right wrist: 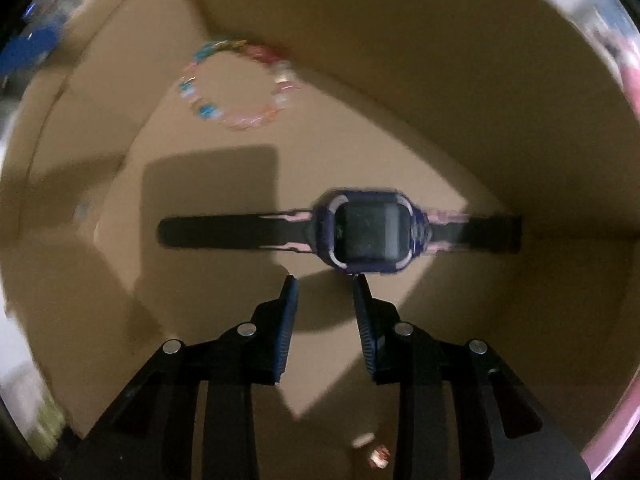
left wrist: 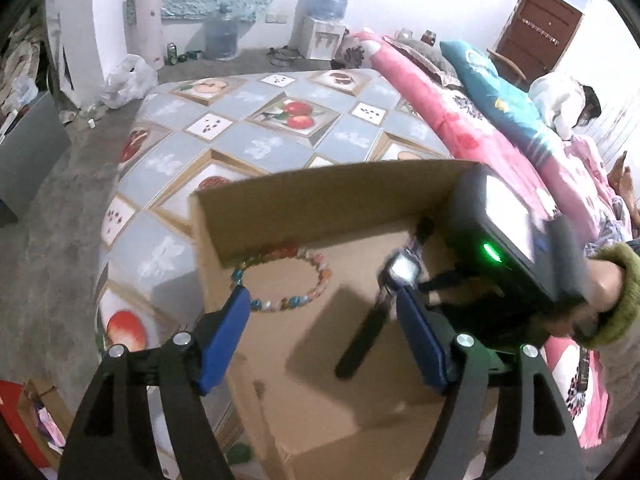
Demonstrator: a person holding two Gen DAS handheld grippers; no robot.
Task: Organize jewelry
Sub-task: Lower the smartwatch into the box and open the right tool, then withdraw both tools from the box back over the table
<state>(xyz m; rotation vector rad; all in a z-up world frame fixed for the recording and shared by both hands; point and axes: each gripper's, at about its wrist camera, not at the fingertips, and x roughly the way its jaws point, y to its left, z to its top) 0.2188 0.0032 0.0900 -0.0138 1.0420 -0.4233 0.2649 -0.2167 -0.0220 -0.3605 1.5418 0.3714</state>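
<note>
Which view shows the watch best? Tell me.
The right wrist view: the watch lies flat, face and both straps unobstructed. The left wrist view shows the same watch smaller, partly hidden behind a blue fingertip.

No text is legible anywhere (watch point(right wrist: 370, 232) screen dark).

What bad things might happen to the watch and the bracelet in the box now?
The right gripper is open, one fingertip at the smartwatch case; it might nudge the watch sideways. The left gripper hangs open above the beaded bracelet; dipping lower might push it against the cardboard box wall.
</note>
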